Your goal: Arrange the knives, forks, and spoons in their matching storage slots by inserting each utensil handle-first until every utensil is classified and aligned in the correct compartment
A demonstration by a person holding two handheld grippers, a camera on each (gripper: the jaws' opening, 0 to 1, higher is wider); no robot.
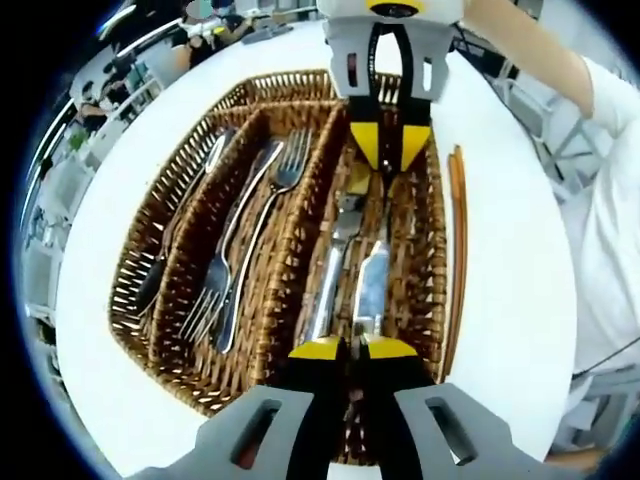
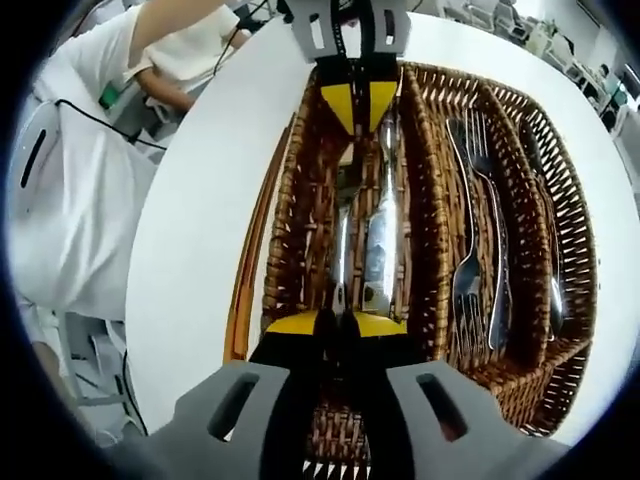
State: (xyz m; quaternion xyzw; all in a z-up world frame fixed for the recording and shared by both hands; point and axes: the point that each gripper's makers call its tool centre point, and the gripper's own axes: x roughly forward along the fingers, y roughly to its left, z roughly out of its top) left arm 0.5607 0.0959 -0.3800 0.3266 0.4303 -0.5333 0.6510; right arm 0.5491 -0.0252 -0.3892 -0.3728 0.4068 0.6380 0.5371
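A wicker tray (image 1: 130,300) (image 2: 575,340) with three long slots lies on a white table. Two steel knives (image 1: 372,285) (image 2: 380,235) lie side by side in one outer slot. My left gripper (image 1: 352,349) (image 2: 360,108) is shut at one end of the knives, seemingly on a knife. My right gripper (image 2: 336,324) (image 1: 390,150) is shut at the opposite end, facing the left one. Forks (image 1: 250,230) (image 2: 480,230) fill the middle slot. A dark-handled spoon (image 1: 185,225) (image 2: 553,260) lies in the other outer slot.
Brown chopsticks (image 1: 457,250) (image 2: 250,270) lie on the table (image 1: 510,300) (image 2: 190,250) along the tray's knife side. A person in white (image 1: 600,200) (image 2: 80,200) is close to that side. Chairs and desks stand beyond the table's edge.
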